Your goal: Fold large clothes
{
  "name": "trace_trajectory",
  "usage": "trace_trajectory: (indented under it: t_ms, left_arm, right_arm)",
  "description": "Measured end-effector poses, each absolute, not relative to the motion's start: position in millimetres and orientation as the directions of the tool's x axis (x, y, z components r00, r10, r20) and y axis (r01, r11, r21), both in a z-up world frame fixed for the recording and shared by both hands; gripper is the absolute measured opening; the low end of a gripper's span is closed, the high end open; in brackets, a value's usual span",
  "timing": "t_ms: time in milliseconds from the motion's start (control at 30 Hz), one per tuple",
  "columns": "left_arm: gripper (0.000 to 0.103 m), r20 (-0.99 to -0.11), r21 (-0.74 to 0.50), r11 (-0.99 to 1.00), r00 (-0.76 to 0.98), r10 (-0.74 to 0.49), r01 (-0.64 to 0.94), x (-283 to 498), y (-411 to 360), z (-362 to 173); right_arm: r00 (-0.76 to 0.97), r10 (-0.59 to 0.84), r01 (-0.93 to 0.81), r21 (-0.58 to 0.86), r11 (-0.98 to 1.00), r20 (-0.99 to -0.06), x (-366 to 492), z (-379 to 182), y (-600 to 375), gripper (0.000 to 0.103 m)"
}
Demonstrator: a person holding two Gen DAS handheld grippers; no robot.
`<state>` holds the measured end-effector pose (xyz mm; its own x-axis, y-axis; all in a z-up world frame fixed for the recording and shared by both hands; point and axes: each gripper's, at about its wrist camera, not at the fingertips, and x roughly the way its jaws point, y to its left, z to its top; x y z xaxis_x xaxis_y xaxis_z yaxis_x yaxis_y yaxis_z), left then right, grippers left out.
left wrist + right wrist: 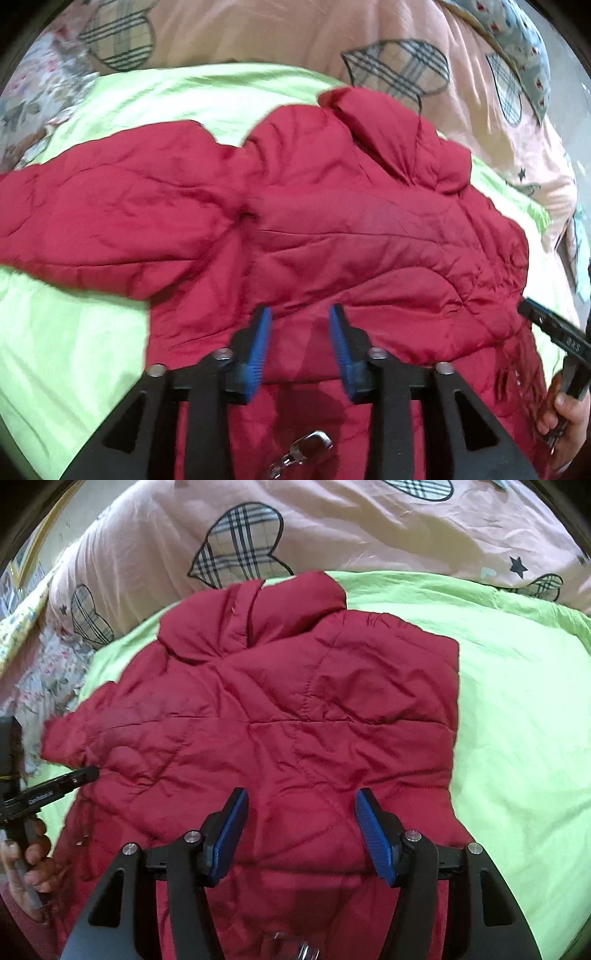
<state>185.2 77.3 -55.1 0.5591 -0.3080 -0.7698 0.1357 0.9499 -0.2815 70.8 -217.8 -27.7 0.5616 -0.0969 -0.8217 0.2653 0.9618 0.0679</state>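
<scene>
While the red quilted jacket (273,716) lies spread on the green sheet (517,709), left gripper (300,314) and right gripper (301,797) hover above it, jaws parted, empty. Sleeve (74,221) at nine o'clock, apparently unfolded: grip its cuff, fold inward flat.

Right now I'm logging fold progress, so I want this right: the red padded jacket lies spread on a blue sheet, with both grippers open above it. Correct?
Not quite: the sheet under the red padded jacket is light green, not blue, as the right wrist view shows. The rest holds: the jacket lies spread out, and the left gripper and right gripper are both open above it.
</scene>
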Motion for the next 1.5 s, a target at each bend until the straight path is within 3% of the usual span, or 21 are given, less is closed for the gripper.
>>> trace_trajectory:
  t_ms: [33, 133, 633, 967, 1267, 1300, 1333, 1400, 1500]
  left_arm:
    - [0.051, -0.761, -0.293, 0.948, 0.571, -0.308, 0.120, 182.0, 84.6, -52.2]
    - [0.060, -0.739, -0.334, 0.939, 0.597, -0.313, 0.080, 171.2, 107.8, -44.4]
    - [0.060, -0.730, -0.419, 0.900, 0.635, -0.253, -0.123, 146.8, 222.6, -48.0]
    - [0.061, -0.751, -0.413, 0.830, 0.656, -0.077, -0.376, 151.0, 355.5, -61.3]
    - [0.059, -0.727, -0.500, 0.720, 0.685, -0.049, -0.480, 180.0, 465.2, -70.7]
    - [0.054, -0.725, -0.497, 0.718, 0.688, -0.036, -0.487, 180.0, 471.9, -68.2]
    - [0.039, -0.720, -0.497, 0.717, 0.694, -0.027, -0.488, 179.8, 479.6, -64.7]
    - [0.019, -0.711, -0.504, 0.725, 0.702, -0.040, -0.469, 179.8, 485.7, -58.1]
    - [0.010, -0.681, -0.489, 0.758, 0.732, -0.021, -0.433, 165.2, 492.9, -40.2]
  right_arm:
    - [0.564, -0.091, 0.264, 0.075, 0.961, -0.821, 68.5, -25.2, -215.7, 0.062]
    - [0.571, -0.058, 0.255, 0.109, 0.961, -0.819, 56.3, -17.3, -208.1, 0.062]
    - [0.611, 0.023, 0.167, 0.157, 0.973, -0.791, 16.3, 7.1, -160.5, 0.062]
    - [0.604, 0.048, 0.146, 0.169, 0.975, -0.795, 5.1, 0.5, -148.5, 0.063]
    - [0.592, 0.048, 0.151, 0.169, 0.974, -0.805, 4.5, -4.2, -147.9, 0.063]
    - [0.590, 0.049, 0.150, 0.169, 0.974, -0.806, 4.7, -4.6, -147.5, 0.063]
    - [0.589, 0.049, 0.149, 0.167, 0.975, -0.807, 5.1, -5.0, -147.0, 0.063]
    - [0.588, 0.050, 0.148, 0.168, 0.975, -0.807, 5.2, -5.9, -147.1, 0.063]
    - [0.590, 0.052, 0.147, 0.171, 0.974, -0.805, 5.1, -6.8, -147.6, 0.063]
